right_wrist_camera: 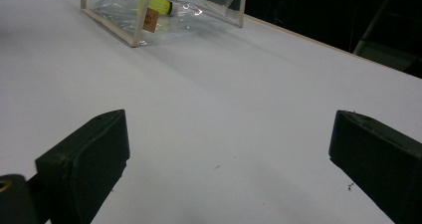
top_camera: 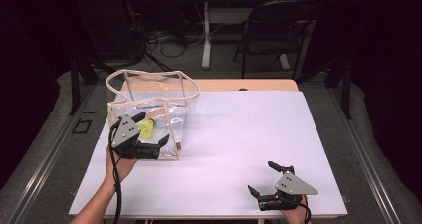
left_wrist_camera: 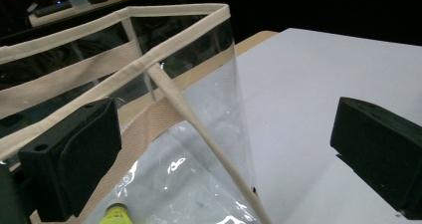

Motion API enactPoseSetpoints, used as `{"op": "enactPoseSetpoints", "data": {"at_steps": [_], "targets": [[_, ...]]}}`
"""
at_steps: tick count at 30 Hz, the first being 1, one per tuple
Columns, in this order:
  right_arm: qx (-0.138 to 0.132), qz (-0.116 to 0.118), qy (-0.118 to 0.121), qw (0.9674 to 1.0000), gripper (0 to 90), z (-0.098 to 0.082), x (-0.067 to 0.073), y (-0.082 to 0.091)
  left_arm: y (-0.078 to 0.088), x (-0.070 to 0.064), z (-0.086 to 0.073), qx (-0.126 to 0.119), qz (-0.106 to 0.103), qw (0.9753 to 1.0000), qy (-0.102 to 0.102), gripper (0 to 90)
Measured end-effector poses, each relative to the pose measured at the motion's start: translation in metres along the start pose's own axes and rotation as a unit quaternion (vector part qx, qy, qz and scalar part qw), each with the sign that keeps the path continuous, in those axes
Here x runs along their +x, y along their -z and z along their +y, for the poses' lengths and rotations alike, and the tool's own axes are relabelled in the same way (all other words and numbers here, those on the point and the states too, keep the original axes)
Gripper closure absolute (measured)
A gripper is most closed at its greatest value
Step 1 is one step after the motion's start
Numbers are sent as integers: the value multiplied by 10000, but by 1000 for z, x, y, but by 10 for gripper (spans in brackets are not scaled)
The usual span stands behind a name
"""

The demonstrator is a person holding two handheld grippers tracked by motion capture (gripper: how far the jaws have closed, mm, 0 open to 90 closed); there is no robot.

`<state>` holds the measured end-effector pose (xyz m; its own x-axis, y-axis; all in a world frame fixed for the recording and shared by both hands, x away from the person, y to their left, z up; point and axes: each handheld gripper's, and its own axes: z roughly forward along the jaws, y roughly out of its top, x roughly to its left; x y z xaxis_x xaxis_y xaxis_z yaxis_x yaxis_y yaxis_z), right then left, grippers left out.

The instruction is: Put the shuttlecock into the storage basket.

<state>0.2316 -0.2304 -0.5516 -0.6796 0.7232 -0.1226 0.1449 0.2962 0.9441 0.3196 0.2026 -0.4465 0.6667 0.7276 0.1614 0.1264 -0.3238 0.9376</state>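
The left hand-held gripper [top_camera: 149, 129] is hovering at the near corner of the clear bag [top_camera: 174, 97], its jaws spread wide and gripping nothing — in the left gripper view one jaw is sitting on the bag's side of the cream-trimmed corner seam and the other is out over the bare white desk [top_camera: 249, 134]. The bag is standing upright and open-topped at the far left of the desk, its cream rim [left_wrist_camera: 164, 55] running along the top edges. A yellow shuttlecock [top_camera: 147, 128] is lying on the bag's floor, seen through the transparent wall; whether the gripper is touching the bag cannot be told.

The right hand-held gripper [top_camera: 271, 176] is resting low near the front right edge of the desk, well apart from the bag — its jaws are likewise spread, with only white surface between them. In the right gripper view the bag [right_wrist_camera: 124, 12] is showing far off, the shuttlecock [right_wrist_camera: 157, 2] inside it.
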Motion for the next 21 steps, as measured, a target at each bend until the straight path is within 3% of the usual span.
{"op": "enactPoseSetpoints", "data": {"at_steps": [21], "targets": [[-4,-8,3,10000,20,0,0,0,7,-16,-33,-351,-520,9980,-97,0]]}}
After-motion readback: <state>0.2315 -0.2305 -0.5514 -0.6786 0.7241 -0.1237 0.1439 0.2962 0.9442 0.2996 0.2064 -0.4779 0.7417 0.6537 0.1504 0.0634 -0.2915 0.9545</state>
